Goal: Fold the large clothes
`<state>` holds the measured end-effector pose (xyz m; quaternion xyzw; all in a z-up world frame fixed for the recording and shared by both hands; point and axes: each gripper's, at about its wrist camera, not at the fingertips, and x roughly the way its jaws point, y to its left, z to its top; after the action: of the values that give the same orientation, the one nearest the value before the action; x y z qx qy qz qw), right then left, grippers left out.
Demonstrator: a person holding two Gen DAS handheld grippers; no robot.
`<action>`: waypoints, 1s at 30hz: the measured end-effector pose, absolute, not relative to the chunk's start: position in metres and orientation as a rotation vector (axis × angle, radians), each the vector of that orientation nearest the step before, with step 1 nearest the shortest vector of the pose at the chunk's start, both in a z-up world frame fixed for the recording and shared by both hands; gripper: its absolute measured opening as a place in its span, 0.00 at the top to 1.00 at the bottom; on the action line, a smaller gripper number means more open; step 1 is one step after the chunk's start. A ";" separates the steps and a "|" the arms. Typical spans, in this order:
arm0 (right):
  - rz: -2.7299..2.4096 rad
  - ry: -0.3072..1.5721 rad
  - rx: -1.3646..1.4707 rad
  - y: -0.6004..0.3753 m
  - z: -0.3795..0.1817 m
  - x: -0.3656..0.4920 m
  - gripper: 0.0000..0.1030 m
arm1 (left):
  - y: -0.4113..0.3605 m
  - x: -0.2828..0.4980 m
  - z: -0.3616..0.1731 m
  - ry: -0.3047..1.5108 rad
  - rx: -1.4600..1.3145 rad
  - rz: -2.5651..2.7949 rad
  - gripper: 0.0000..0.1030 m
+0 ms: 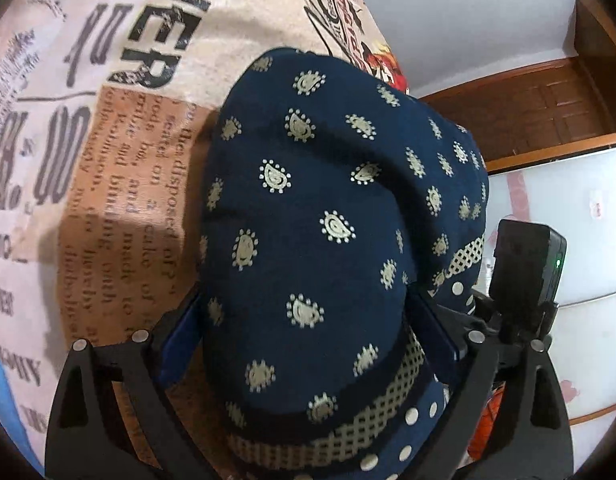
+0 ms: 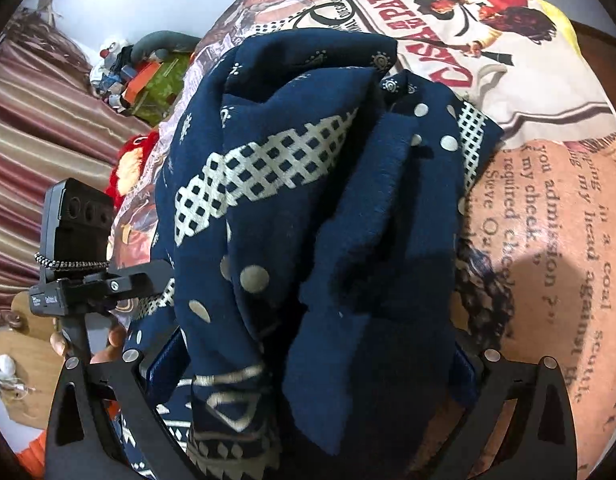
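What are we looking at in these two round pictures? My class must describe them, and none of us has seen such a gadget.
There is no robot here. A person holds a two-finger claw in each hand, and a wide-angle camera on each claw looks forward along its fingers. One picture is from the left claw, the other from the right claw. Below both lies a sheet printed like old newspapers. A navy patterned cloth is bunched up between the fingers of both claws. The jaws stand wide around it. I cannot tell whether they are pinching it.
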<state>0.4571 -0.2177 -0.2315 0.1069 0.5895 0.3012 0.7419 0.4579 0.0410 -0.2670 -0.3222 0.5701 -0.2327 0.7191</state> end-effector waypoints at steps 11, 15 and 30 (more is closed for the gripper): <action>0.681 1.241 0.287 -0.215 -0.222 0.446 0.32 | 0.047 0.447 -0.263 1.221 -0.756 -0.543 0.22; 0.697 1.220 0.301 -0.217 -0.214 0.444 0.48 | 0.053 0.432 -0.243 1.176 -0.706 -0.539 0.27; 0.748 1.097 0.259 -0.188 -0.146 0.423 0.57 | 0.095 0.381 -0.155 0.994 -0.597 -0.533 0.32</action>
<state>0.4230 -0.1878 -0.1463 0.1201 0.5076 0.3459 0.7799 0.3810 0.0953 -0.1551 -0.2788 0.4639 -0.2487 0.8033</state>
